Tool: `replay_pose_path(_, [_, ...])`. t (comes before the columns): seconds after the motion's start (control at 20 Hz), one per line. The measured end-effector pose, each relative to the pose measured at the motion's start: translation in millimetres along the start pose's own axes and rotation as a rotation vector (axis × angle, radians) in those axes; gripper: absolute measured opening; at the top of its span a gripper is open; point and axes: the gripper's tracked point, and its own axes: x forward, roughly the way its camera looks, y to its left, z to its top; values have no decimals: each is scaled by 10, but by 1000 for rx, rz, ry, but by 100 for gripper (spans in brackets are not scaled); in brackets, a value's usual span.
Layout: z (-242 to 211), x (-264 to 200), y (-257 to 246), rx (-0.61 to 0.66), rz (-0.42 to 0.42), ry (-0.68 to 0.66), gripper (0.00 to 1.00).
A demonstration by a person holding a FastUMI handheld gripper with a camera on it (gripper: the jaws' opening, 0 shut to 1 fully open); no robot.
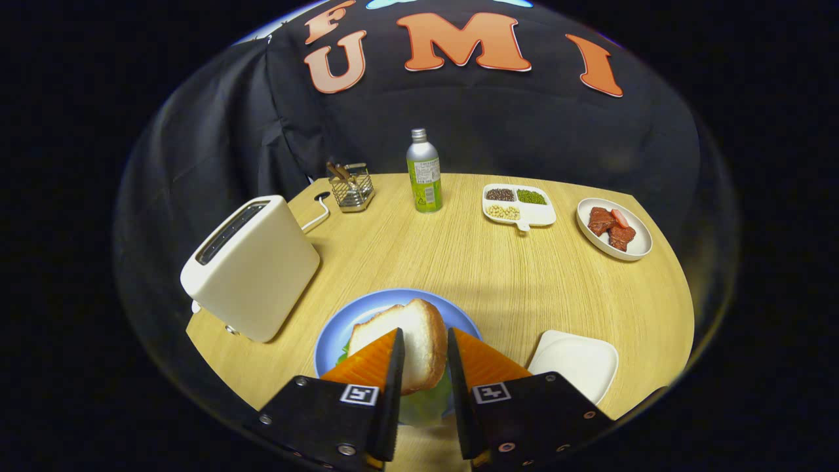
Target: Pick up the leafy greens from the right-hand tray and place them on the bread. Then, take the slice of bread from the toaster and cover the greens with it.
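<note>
My gripper [423,351] is shut on a slice of bread [419,347], which stands between the two fingers and leans left beyond the left fingertip. The slice hangs low over a blue plate [387,305] just ahead of the fingers. Leafy greens [426,403] lie on the plate under the slice, with a bit of leaf showing left of the left finger; whatever lies beneath the greens is hidden. The white toaster [249,269] stands left of the plate. Right of the fingers sits the white tray [577,364], with nothing on it.
At the back of the round wooden table [524,288] stand a green bottle [424,174], a wire holder [352,187], a divided dish of beans [519,204] and a white dish of meat pieces [614,228]. The toaster's cord [318,216] runs toward the back.
</note>
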Motion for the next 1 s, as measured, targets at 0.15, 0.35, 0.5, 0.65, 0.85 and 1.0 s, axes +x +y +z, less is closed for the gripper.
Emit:
replay_pose_path(0.15, [129,-102,-191,-24,-26,-32,76])
replay_pose_path(0.35, [429,-413,-530,-36,-73,-100,98])
replay_pose_path(0.5, [675,-720,-806,1,-106,-166,98])
replay_pose_path(0.65, [925,-1037,-1120,26,-160,-243,98])
replay_pose_path(0.85, [1249,-1527,-1491,59,-227,-358,98])
replay_pose_path(1.0, [1465,-1916,-1715,76,-266,-452,98])
